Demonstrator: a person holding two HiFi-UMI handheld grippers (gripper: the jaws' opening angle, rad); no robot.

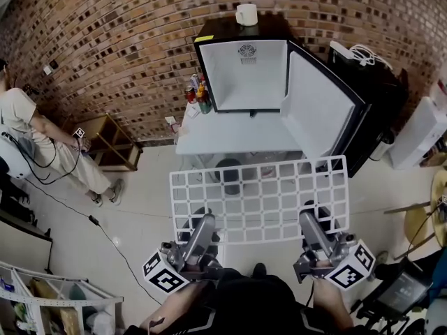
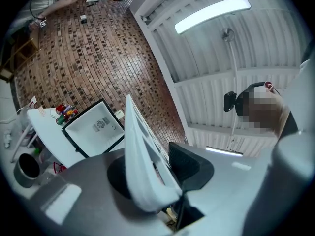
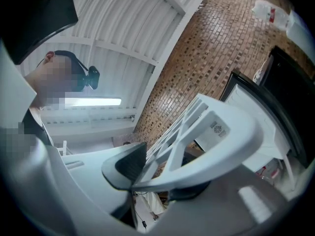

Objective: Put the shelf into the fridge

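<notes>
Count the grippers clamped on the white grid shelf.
2. The left gripper holds the near edge of the shelf toward its left end; the right gripper holds the same edge toward its right end. Neither is hidden.

White grid shelf held flat, left gripper and right gripper clamped on its near edge, beyond it a small black fridge on a white table, door swung open to the right, white mug on top, bottles beside it, brick wall behind, person standing far left.
</notes>
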